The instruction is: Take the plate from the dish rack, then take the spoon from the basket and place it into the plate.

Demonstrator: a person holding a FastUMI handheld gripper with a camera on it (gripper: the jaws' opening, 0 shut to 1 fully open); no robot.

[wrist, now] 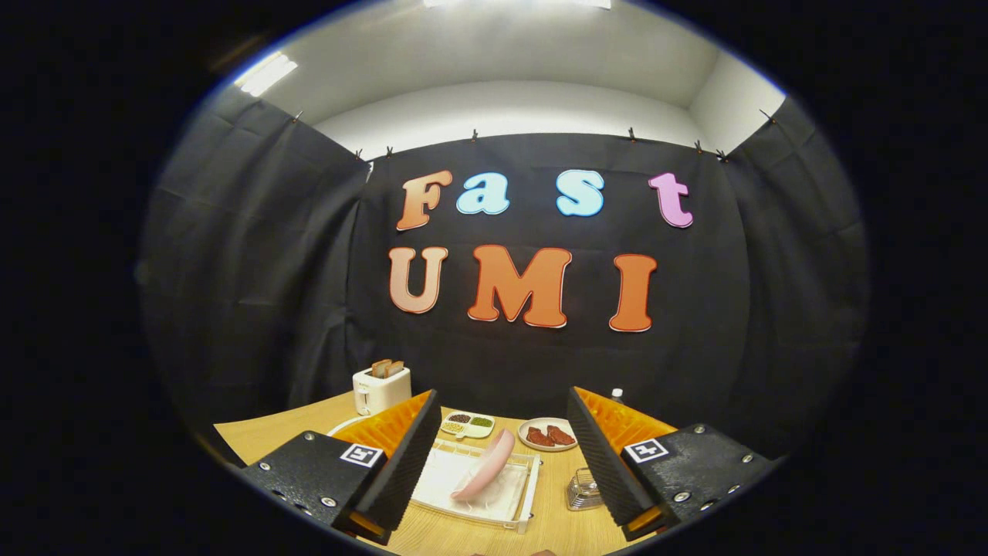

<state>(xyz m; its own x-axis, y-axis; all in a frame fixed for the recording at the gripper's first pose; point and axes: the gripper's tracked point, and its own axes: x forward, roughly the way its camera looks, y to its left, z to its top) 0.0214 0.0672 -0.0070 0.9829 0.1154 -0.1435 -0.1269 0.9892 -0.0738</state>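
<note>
The claw [502, 455] is wide apart, holding nothing; the pink round plate [486, 466] stands on edge in the white wire dish rack [519, 516], just ahead between the fingers. Its rim runs away, leaning right.

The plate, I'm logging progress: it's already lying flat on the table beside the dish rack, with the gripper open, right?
No. The gripper view shows the plate standing tilted in the dish rack, not flat on the table. The gripper is open.

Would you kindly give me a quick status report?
Tongs open, empty. Pink plate leaning in white dish rack, ahead between fingers. Wire basket beside rack. Nothing blocking.
</note>
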